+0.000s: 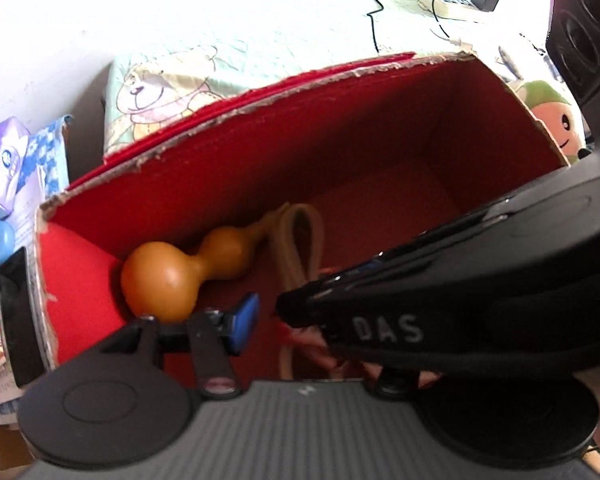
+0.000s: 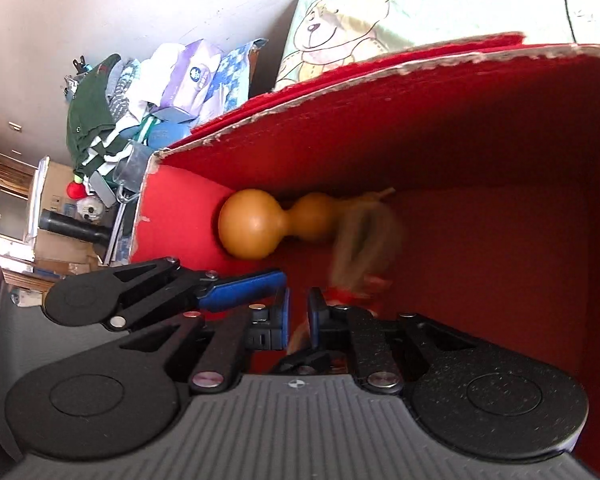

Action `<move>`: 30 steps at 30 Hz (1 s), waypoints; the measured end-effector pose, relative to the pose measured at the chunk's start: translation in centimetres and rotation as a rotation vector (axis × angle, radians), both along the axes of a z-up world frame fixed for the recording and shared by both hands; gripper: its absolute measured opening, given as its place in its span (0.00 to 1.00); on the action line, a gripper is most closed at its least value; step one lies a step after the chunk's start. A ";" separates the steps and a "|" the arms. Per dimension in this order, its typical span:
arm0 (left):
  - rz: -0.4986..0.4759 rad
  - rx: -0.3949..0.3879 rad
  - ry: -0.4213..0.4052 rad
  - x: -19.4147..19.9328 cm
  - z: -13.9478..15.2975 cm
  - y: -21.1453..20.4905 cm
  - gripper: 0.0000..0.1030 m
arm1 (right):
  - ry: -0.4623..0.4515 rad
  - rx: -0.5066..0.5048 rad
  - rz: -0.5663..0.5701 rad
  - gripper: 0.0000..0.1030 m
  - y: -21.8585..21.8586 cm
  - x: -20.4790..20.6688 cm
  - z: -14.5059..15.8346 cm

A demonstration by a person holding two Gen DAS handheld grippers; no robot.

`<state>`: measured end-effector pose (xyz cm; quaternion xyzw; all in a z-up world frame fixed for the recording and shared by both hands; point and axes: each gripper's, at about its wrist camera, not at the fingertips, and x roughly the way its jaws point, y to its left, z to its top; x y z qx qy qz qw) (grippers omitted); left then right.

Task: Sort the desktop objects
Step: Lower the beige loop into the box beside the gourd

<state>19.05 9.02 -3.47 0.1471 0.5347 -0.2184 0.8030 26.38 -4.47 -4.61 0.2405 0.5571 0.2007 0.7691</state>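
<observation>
Progress: gourd [image 2: 256, 226] with tassel cord [image 2: 364, 236] already lodged in red box [image 2: 480, 128], ahead of both claws | right claw [image 2: 299, 318] slightly parted, nothing gripped | left claw [image 1: 260, 320] aperture undeterminable | remaining items unseen.

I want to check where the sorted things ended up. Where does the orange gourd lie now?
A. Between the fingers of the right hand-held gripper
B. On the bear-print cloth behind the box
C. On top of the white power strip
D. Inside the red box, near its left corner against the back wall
D: both wrist views show the gourd lying on the floor of the red box, against the back wall near the left corner, with no gripper holding it.
</observation>
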 end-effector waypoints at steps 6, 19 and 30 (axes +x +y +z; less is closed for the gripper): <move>0.032 0.001 0.028 0.5 -1.2 0.7 0.55 | -0.001 0.022 -0.015 0.12 0.3 0.4 -0.9; 0.092 -0.002 0.002 1.4 -1.5 1.2 0.66 | -0.025 0.025 -0.161 0.21 -1.1 0.0 -1.1; 0.123 0.041 -0.024 1.9 -1.5 0.9 0.71 | 0.055 -0.012 -0.162 0.24 -0.9 0.8 -1.8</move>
